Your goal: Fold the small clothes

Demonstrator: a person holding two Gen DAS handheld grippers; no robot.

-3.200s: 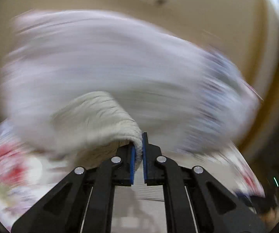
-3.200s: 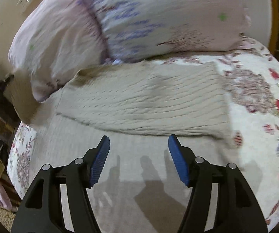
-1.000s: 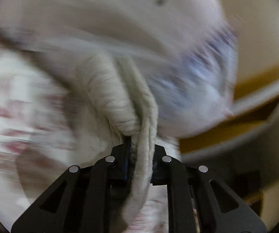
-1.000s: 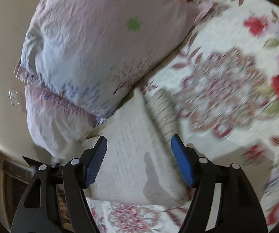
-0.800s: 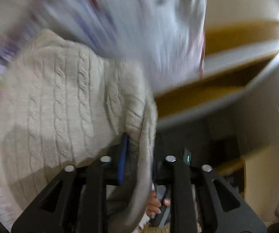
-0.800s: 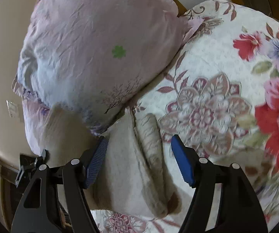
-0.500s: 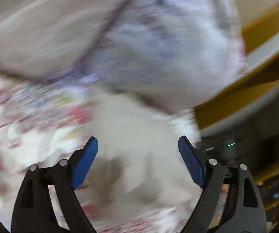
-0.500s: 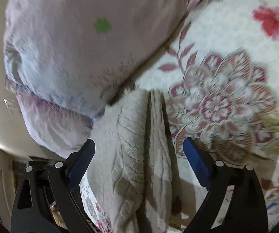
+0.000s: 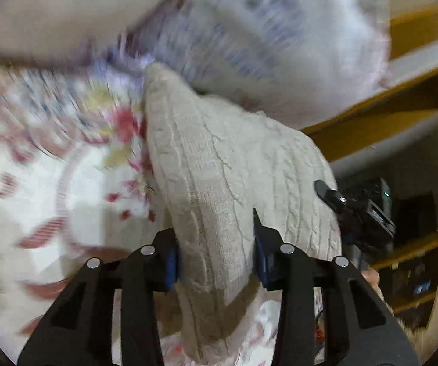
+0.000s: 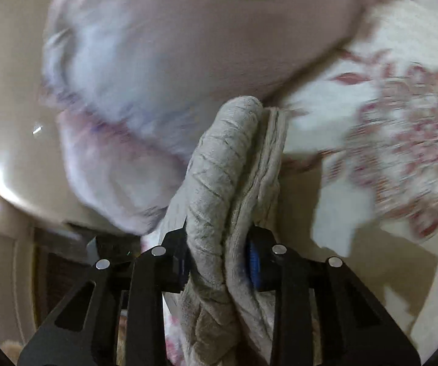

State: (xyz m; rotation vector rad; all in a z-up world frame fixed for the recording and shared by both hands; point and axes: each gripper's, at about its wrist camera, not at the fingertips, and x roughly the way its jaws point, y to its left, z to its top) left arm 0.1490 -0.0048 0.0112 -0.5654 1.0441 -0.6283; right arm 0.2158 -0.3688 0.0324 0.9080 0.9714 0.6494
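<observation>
Both your grippers grip the folded knit on the bed.

Your left gripper point(image 9: 216, 259) has its jaws pressed against both sides of a thick fold of the cream knit point(image 9: 234, 164), holding it. Your right gripper point(image 10: 219, 262) pinches the knit's stacked layers point(image 10: 234, 167) just the same. The knit lies on the floral bedspread point(image 9: 51, 183), its far end touching the pillow point(image 9: 280, 36). Beside the knit's right edge, your other gripper's black body point(image 9: 359, 210) shows.
</observation>
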